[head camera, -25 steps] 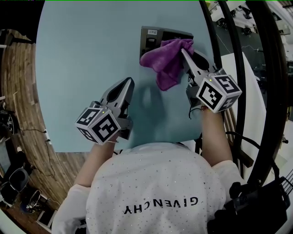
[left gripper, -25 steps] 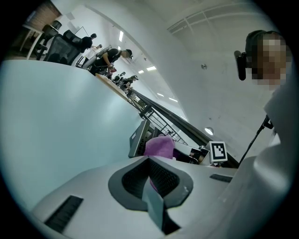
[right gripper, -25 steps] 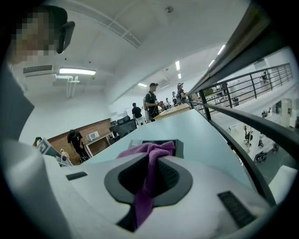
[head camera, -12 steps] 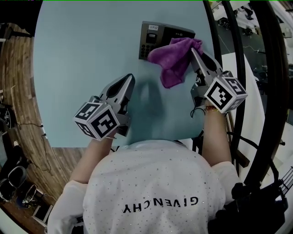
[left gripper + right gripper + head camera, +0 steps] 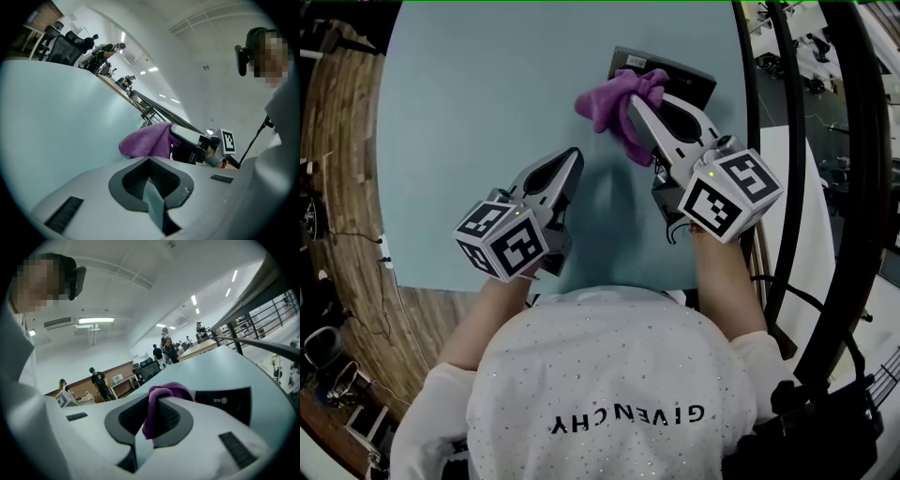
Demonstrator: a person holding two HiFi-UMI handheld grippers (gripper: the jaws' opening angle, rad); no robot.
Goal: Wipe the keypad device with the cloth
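Both jaws of the right gripper (image 5: 639, 105) pinch the purple cloth (image 5: 605, 101), which seems to rest on the keypad device (image 5: 692, 82) at the table's (image 5: 478, 103) far edge. The left gripper (image 5: 569, 161) hovers well short, jaws together and empty. With nothing bracing the device, a firm wipe could push it along.

left hand-held gripper (image 5: 570, 157) held near the body, jaws together; right hand-held gripper (image 5: 636, 103) stretched forward, jaws clamped on cloth (image 5: 602, 103).

cloth (image 5: 614, 99) dragged leftward, keypad device (image 5: 697, 86) buttons now covered
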